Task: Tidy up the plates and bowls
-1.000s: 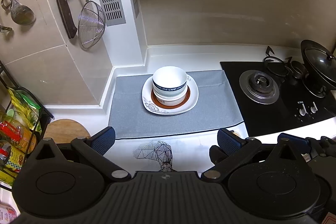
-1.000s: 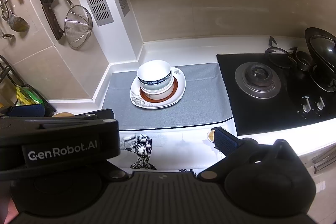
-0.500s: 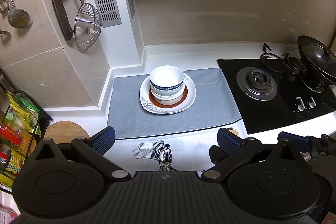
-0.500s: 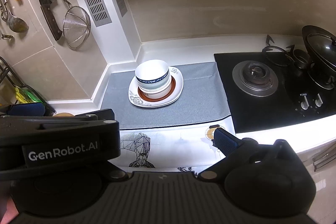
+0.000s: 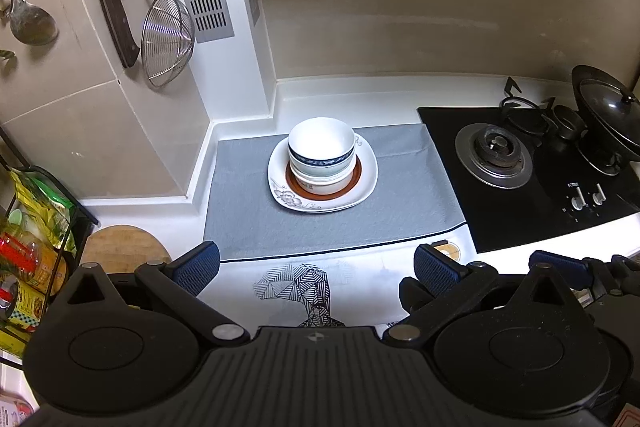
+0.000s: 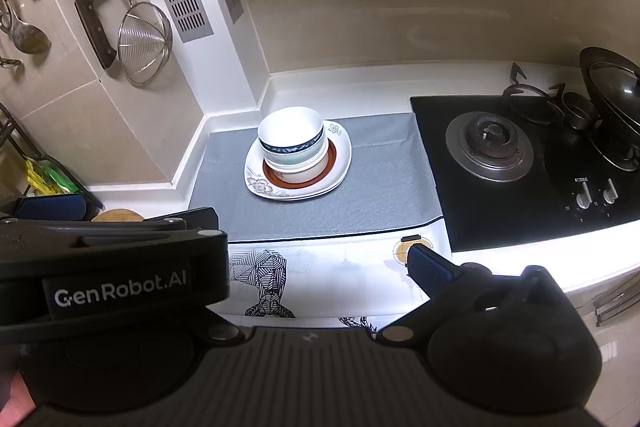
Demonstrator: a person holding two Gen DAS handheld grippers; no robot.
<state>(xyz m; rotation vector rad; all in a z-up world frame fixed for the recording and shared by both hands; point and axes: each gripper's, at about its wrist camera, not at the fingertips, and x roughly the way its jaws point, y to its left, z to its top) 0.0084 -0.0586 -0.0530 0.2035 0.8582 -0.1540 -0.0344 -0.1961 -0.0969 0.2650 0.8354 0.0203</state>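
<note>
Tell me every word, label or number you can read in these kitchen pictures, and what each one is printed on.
"GenRobot.AI": white lettering on the black body of the left hand-held gripper, seen from the right wrist view.
Small white label above the stove knobs: too small and blurred to read.
Packets and jars on the rack: print is there, but unreadable.
The stacked bowls and plates carry only patterns, no words.

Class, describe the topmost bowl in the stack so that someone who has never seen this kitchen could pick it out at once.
Find the black gas hob; just to its left a grey mat lies on the white counter. On the mat sits a flowered white plate carrying nested bowls. The topmost bowl is the white one with a dark blue patterned band below its rim, unlike the plainer bowls beneath it.
</note>
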